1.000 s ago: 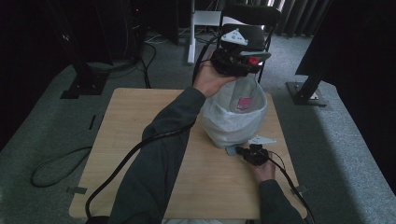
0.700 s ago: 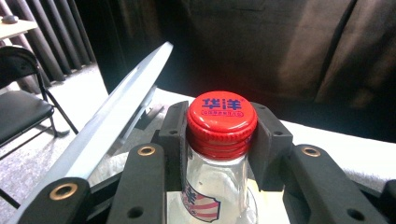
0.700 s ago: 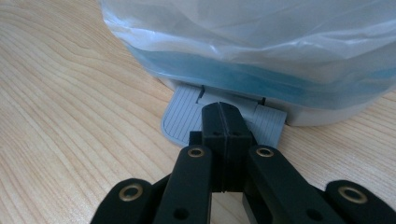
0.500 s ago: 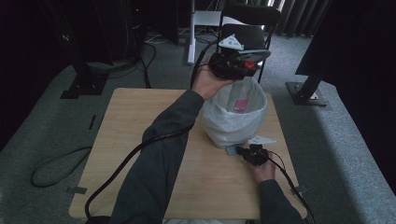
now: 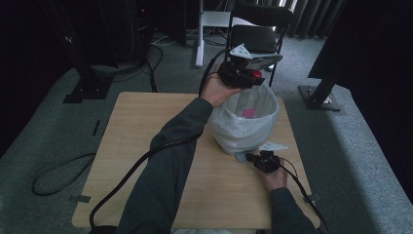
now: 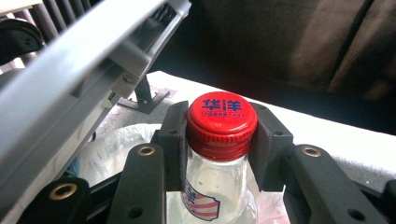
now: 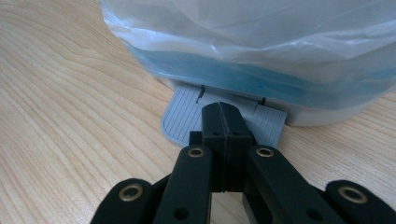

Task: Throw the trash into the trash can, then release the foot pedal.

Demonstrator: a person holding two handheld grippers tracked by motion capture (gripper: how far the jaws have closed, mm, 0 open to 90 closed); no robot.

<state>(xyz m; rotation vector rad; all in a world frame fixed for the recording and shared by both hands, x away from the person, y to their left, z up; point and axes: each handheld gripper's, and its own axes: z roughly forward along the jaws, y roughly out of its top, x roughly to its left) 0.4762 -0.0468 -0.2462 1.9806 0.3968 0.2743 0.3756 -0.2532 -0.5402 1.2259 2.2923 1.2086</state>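
Note:
A clear glass bottle (image 6: 219,191) with a red cap (image 6: 222,122) is clamped at the neck by my left gripper (image 6: 222,140), which is shut on it. In the high view that gripper (image 5: 242,76) hangs over the far rim of a pedal bin (image 5: 243,129) lined with a white bag, cap (image 5: 256,74) towards the right. The bin's grey lid (image 6: 79,79) stands open beside the bottle. Something pink (image 5: 249,112) lies inside the bag. My right gripper (image 7: 226,114) is shut, its tips resting on the bin's grey foot pedal (image 7: 184,119) at the near side (image 5: 254,158).
The bin stands on the right half of a wooden table (image 5: 146,131). A black cable (image 5: 141,168) trails along the left sleeve. Behind the table are a folding chair (image 5: 260,34), black stand bases (image 5: 87,90) and floor cables.
The left hand has come down a little with the bottle, closer to the bin's open mouth. The right gripper has stayed on the pedal.

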